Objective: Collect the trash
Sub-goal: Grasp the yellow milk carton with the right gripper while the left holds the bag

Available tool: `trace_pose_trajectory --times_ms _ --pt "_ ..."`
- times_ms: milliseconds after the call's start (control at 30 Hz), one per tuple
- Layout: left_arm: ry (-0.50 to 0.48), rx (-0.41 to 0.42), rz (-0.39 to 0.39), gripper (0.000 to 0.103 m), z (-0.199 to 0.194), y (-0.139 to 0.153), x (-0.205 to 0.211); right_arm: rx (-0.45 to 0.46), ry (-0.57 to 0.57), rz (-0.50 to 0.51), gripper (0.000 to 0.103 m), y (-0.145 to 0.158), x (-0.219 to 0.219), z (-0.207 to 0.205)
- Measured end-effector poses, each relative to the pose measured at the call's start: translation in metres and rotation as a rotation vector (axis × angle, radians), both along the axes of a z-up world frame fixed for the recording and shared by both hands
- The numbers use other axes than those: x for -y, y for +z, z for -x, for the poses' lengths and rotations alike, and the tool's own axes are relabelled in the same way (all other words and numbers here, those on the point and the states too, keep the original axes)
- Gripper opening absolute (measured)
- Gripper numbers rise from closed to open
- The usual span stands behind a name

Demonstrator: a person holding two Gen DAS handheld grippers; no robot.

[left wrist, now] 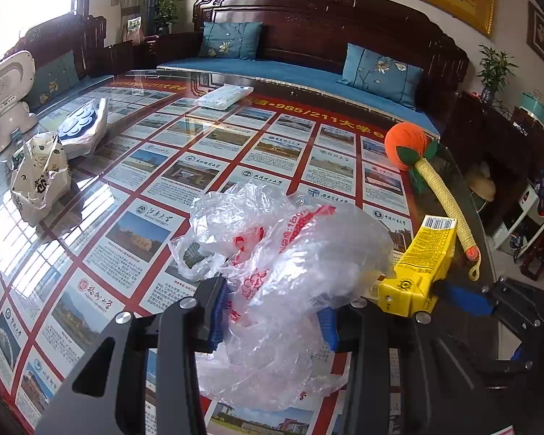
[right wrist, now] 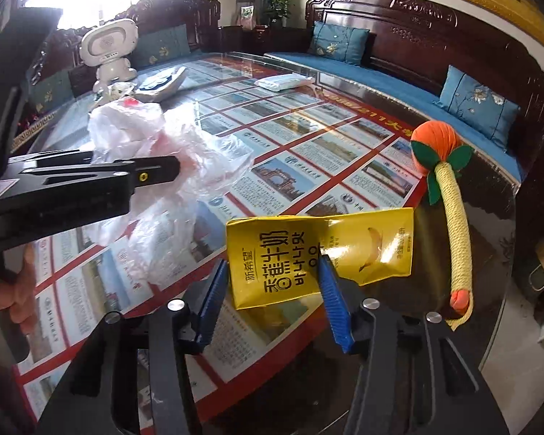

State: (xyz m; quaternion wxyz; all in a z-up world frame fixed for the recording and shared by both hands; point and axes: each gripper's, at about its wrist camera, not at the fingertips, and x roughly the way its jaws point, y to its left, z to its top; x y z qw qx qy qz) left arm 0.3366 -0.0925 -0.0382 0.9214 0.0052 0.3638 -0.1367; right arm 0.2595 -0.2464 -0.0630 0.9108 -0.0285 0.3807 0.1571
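Blue-padded jaws of the left gripper (left wrist: 273, 311) pinch a crumpled clear plastic bag (left wrist: 283, 253) printed in red, the pads drawn close with the film bunched between them and billowing above and below the grip. Just beside it, the right gripper (right wrist: 272, 290) has a flattened yellow banana-milk carton (right wrist: 308, 257) between its 2 blue pads; the right pad presses the carton's face, while the left pad appears to sit at its edge, so the hold looks light and how firmly the jaws are closed cannot be told for certain. Seen from the left wrist, the carton stands at the bag's right flank, touching or nearly touching the film. Beyond both lies a glass-topped table (left wrist: 134, 195) over a poster of university photos, with an orange-headed massage stick (right wrist: 449, 217) near the right edge, a patterned bag (left wrist: 40, 177) and a white wrapped parcel (left wrist: 83, 127) at the far left, a white packet (left wrist: 225, 96) toward the sofa, and a white toy robot (left wrist: 9, 94) well apart. By the look of it, the step in hand is loading the carton into the bag. The next move calls for finding or spreading the bag's mouth, which is not visible here, then steering the carton into it without losing either grip.
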Motion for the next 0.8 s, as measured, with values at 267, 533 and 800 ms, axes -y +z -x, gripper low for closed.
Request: trace_pose_trajectory --times_ms 267,533,800 --pt "-0.029 -0.009 -0.007 0.041 0.017 -0.002 0.009 -0.007 -0.078 -0.058 0.078 -0.002 0.017 0.021" --pt "-0.02 0.0 -0.001 0.041 0.02 0.001 0.01 0.041 -0.247 -0.058 0.087 0.013 0.001 0.009" --pt "0.004 -0.002 -0.009 0.041 0.014 0.001 -0.008 0.035 -0.385 0.042 0.08 0.005 -0.013 -0.019"
